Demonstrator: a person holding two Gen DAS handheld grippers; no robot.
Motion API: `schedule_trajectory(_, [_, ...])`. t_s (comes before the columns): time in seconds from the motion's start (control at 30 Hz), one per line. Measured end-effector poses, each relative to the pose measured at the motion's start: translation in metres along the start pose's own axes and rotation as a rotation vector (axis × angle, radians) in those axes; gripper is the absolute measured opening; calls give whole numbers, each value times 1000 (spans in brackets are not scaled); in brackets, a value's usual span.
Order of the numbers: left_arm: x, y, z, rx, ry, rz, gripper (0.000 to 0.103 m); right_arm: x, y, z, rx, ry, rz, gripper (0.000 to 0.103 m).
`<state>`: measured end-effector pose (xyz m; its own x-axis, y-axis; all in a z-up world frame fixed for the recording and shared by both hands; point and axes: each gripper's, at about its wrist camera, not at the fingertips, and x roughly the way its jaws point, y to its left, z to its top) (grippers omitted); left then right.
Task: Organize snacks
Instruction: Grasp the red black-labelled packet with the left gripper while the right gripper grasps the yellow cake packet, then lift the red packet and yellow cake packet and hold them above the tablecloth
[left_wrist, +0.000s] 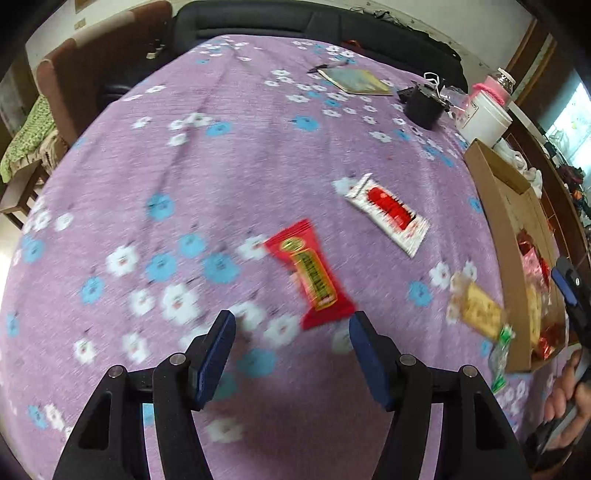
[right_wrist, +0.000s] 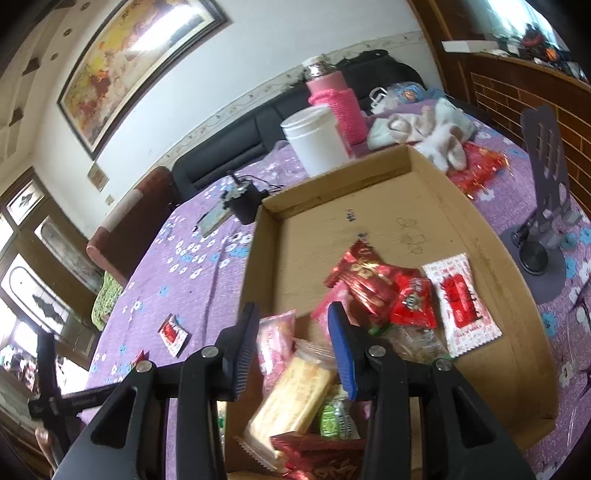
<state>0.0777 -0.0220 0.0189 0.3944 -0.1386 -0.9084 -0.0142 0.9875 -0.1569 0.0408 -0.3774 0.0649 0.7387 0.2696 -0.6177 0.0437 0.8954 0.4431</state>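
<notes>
on the purple cloth (left_wrist: 240, 166) lie three snack packets (left_wrist: 314, 273), one box (left_wrist: 491, 192).

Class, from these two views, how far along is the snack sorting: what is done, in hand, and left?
Done: several packets already lie in the cardboard box. In hand: nothing; the left gripper hangs open near the red packet, and the right gripper is open over the box. Left: the red packet, the white packet and the cracker packet on the tablecloth.

purple floral tablecloth (left_wrist: 229, 155) | red snack (left_wrist: 314, 273), white packet (left_wrist: 388, 214), cardboard box (left_wrist: 484, 173)
</notes>
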Motion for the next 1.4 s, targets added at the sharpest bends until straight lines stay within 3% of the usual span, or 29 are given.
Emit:
schedule_trajectory(0.1, [8,-14,8,19,-32,67,68,2,15,-2,-63,32,70,37])
schedule_trajectory(0.17, [14,-19,11,21,-71,113,59,6,34,-9,-142,63,132,38])
schedule_trajectory(0.23, [15,-23,10,43,-118,162,42,12,51,-17,-212,115,192,38])
schedule_trajectory(0.3, [14,-24,9,60,-132,146,28,19,72,-30,-308,167,233,38])
schedule_trajectory(0.4, [14,-20,10,67,-152,164,27,28,99,-47,-458,243,243,38])
schedule_trajectory(0.6, [15,-15,12,81,-152,156,27,47,143,-57,-745,392,139,52])
schedule_trajectory(0.7, [14,-11,12,71,-140,139,27,66,152,-58,-921,502,45,53])
schedule_trajectory(0.83, [13,-7,12,64,-135,129,27,86,153,-63,-977,587,8,53])
schedule_trajectory(0.9, [13,-8,12,69,-136,132,27,95,153,-75,-1045,616,-59,54])
schedule_trajectory(0.93, [13,-9,12,71,-137,133,27,95,153,-72,-1022,602,-47,54])
schedule_trajectory(1.03, [13,-9,12,70,-135,133,27,98,149,-66,-967,605,-63,36])
schedule_trajectory(1.2, [12,-6,13,53,-127,119,27,96,151,-67,-897,563,-106,35])
schedule_trajectory(1.4, [11,-5,12,42,-126,114,27,105,167,-64,-550,472,-75,32])
